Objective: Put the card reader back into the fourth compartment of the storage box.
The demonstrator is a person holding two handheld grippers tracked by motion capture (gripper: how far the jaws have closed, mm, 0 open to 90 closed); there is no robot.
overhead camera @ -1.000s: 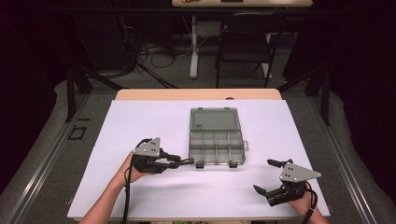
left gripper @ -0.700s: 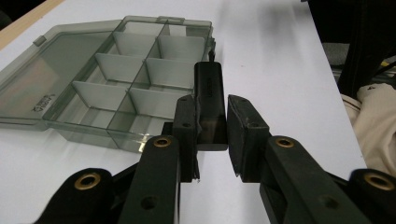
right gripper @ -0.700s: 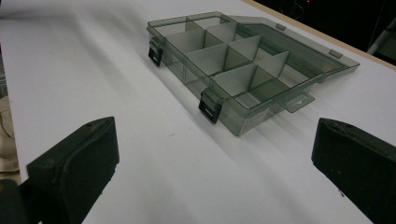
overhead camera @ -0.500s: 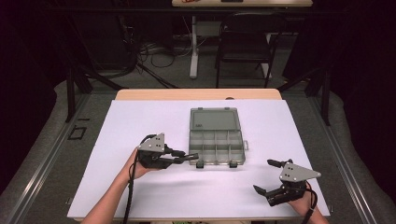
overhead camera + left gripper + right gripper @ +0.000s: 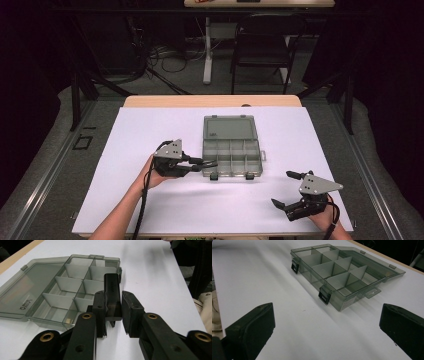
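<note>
Holding a small black block (image 5: 112,296) between its jaws, the left gripper (image 5: 209,163) reaches toward the near left corner of the organizer box (image 5: 232,152) in the high view. The left gripper view shows the block standing upright, pinched from both sides by the black pads, with the box's compartments just beyond it toward 11 o'clock. From above, the jaw tips sit just beside the box's left wall, at about 9 o'clock from its near row of compartments; whether they touch the wall cannot be told.

The box is smoky grey and see-through, lying near the middle of the white table (image 5: 150,130). Its lid (image 5: 230,127) is folded flat open on the far side, at 12 o'clock from the tray. Pale dividers split the tray into small cells, and the ones that can be seen into look bare. Two dark latches (image 5: 325,295) hang from the near wall.

The right gripper (image 5: 287,190) rests well apart from the box, at about 5 o'clock from it, near the table's front right corner. Its jaws stand wide, with nothing between them; in the right gripper view they frame bare white tabletop, and the box lies ahead toward 12 o'clock.

Beyond the far table edge a dark chair (image 5: 262,47) stands at 12 o'clock.
</note>
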